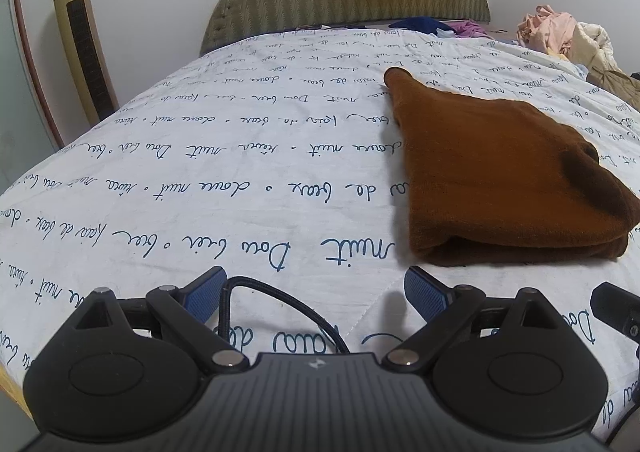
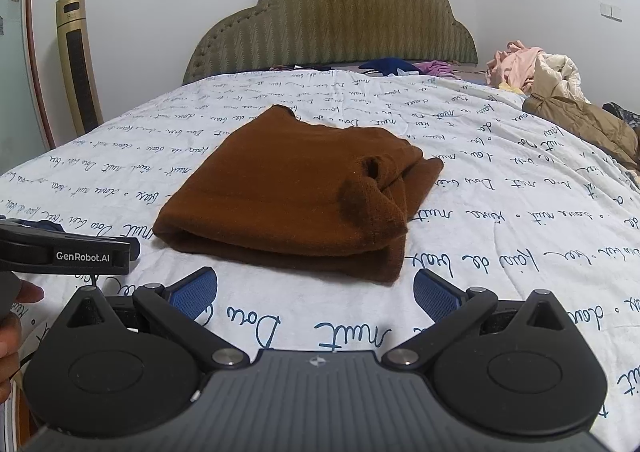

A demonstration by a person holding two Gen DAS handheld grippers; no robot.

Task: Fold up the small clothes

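Observation:
A brown knitted garment (image 1: 492, 176) lies folded in a flat stack on the white bedspread (image 1: 200, 180) with blue script. It also shows in the right wrist view (image 2: 288, 192), its folded edge toward me. My left gripper (image 1: 316, 292) is open and empty, just short of the garment's near left corner. My right gripper (image 2: 316, 292) is open and empty, a little short of the garment's near edge. The left gripper's body (image 2: 64, 248) shows at the left of the right wrist view.
A heap of loose clothes (image 2: 532, 68) and an olive jacket (image 2: 588, 124) lie at the bed's far right. Dark blue and purple clothes (image 2: 400, 66) sit by the padded headboard (image 2: 332, 20). A gold tower fan (image 2: 78, 60) stands at the left wall.

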